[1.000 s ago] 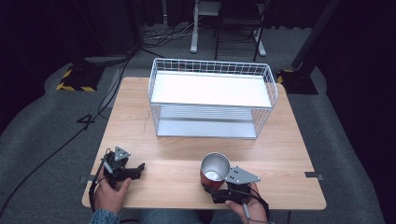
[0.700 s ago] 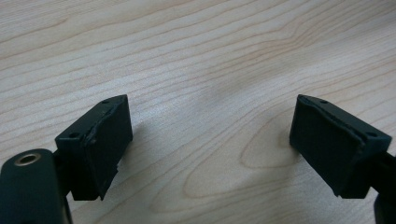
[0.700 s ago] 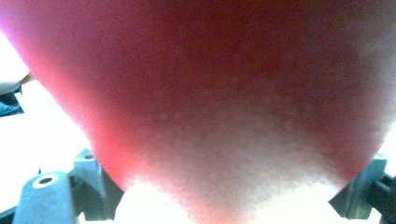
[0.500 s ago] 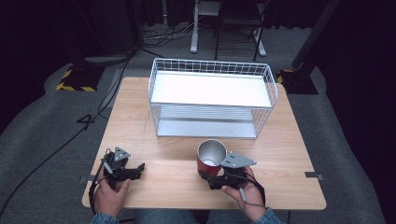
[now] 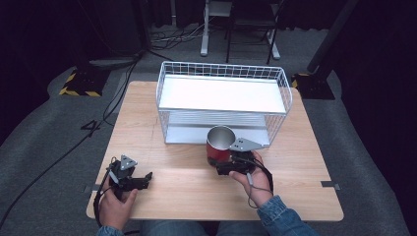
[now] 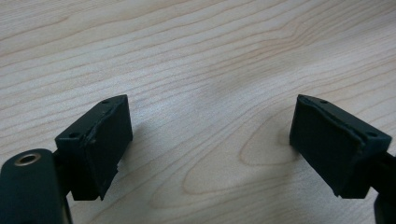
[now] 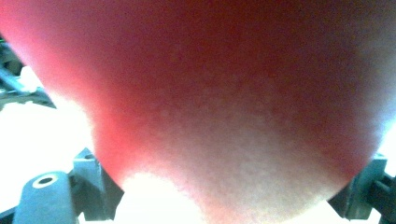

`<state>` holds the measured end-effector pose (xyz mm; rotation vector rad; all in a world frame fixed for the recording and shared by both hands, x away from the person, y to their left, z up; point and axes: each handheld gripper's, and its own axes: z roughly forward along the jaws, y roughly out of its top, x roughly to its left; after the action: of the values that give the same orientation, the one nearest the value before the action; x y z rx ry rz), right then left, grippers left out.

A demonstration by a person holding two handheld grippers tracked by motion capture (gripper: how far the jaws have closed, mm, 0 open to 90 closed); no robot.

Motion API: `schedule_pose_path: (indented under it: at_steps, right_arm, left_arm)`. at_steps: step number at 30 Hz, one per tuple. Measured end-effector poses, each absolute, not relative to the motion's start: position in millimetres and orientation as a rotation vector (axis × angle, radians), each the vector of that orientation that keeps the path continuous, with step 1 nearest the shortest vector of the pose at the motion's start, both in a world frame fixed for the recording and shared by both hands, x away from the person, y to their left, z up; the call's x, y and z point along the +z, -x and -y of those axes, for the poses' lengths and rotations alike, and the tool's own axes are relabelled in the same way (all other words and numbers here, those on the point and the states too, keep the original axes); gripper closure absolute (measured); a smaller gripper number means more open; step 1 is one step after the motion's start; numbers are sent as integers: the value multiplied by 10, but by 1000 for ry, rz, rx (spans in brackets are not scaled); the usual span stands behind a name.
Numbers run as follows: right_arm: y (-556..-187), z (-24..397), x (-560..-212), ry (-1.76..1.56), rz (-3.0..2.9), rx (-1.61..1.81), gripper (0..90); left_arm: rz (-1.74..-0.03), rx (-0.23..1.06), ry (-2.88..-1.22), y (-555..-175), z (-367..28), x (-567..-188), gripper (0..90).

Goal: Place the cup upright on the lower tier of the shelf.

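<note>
1. Progress: the red metal cup with a silvery open mouth (image 5: 219,143) was already clamped in the right gripper (image 5: 222,158), upright and carried just in front of the white wire two-tier shelf rack (image 5: 223,73); whether it was clear of the light wooden table (image 5: 187,187) could not be told.
2. Right gripper view: the cup's red wall (image 7: 224,93) sat between the two black jaws, blurred by closeness.
3. Left gripper (image 5: 142,178) lay low over the near left of the table, released, its jaws wide apart over bare wood (image 6: 205,70).
4. Remaining, as judged: the cup was not yet on either shelf; placing it in the rack and letting go were left.
</note>
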<state>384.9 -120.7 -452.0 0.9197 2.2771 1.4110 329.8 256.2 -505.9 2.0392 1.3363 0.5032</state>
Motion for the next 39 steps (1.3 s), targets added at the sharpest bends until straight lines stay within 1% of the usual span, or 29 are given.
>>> schedule_pose_path:
  at_steps: [12, 24, 39]
  right_arm:
    - [-4221, 1190, -4589, -1017, -2200, 1350, 161]
    - [-4507, 1154, -4661, -1094, -2125, 1312, 161]
    - [-4798, 1078, -4725, -1106, -2063, 1286, 160]
  left_arm:
    - [-1338, 503, -2037, -3297, -2561, -5059, 135]
    - [-1336, 504, -2037, -3301, -2560, -5060, 134]
    - [-1336, 503, -2039, -3302, -2560, -5059, 134]
